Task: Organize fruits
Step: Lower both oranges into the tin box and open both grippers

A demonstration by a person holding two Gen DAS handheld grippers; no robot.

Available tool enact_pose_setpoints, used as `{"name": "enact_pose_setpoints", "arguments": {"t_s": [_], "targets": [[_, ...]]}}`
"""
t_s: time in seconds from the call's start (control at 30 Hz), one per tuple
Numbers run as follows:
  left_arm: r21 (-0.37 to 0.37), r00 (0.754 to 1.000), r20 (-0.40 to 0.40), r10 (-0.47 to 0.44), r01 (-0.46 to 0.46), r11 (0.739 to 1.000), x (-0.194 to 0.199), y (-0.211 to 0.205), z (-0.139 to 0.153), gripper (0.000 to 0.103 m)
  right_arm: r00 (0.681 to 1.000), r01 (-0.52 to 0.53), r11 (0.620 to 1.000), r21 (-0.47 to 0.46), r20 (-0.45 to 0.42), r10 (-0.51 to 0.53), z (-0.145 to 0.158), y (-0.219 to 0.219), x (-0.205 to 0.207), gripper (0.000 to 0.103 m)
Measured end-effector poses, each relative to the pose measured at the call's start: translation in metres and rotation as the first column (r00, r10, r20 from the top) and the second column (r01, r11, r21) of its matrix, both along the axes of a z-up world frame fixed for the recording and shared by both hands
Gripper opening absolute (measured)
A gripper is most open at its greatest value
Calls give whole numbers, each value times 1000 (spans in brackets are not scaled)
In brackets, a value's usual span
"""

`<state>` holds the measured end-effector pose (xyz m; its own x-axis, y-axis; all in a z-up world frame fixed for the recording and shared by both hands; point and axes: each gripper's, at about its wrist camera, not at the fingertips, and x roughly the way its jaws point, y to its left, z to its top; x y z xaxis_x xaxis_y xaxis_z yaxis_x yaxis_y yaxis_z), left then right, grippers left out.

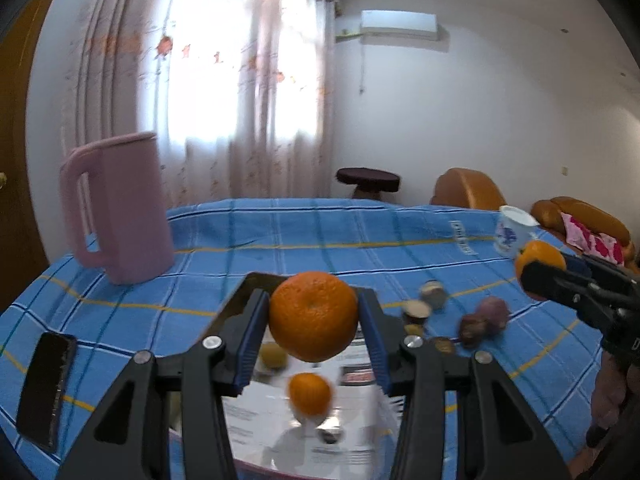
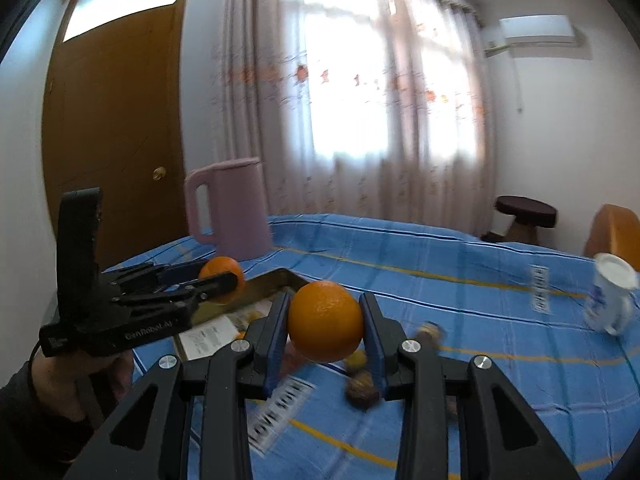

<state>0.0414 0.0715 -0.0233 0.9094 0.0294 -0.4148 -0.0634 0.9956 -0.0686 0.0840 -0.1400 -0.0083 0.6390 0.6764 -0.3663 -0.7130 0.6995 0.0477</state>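
Note:
My left gripper (image 1: 314, 316) is shut on an orange (image 1: 313, 316) and holds it above a shiny rectangular tray (image 1: 360, 432). In the tray lie a smaller orange (image 1: 310, 394) and a yellow fruit (image 1: 273, 355). My right gripper (image 2: 325, 322) is shut on a second orange (image 2: 325, 321), held above the blue checked tablecloth (image 2: 460, 280). The right gripper with its orange also shows in the left wrist view (image 1: 538, 264). The left gripper with its orange shows in the right wrist view (image 2: 224, 282), over the tray (image 2: 276, 280).
A pink jug (image 1: 120, 212) stands at the back left. A black phone (image 1: 46, 390) lies at the left edge. Several brown and purple fruits (image 1: 482, 320) lie right of the tray. A white cup (image 1: 514, 232) stands at the far right. Chairs and a stool stand beyond the table.

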Motion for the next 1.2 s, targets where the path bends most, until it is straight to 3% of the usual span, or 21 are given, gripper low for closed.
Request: {"name": "enact_pose_setpoints", "arguments": {"t_s": [0.07, 0.33, 0.6, 1.2], "targets": [[-27, 999, -37, 11, -12, 1000, 5, 16, -5, 48, 999, -30, 999, -18, -22, 30, -3, 22, 8, 37], [-17, 993, -108, 47, -49, 999, 12, 40, -20, 48, 993, -81, 991, -111, -92, 71, -34, 85, 33, 37], [-1, 986, -159, 45, -46, 999, 16, 43, -30, 48, 984, -80, 984, -159, -170, 53, -58, 104, 48, 37], [10, 977, -202, 69, -69, 998, 21, 46, -43, 49, 971, -129, 970, -204, -223, 82, -73, 120, 47, 39]]}}
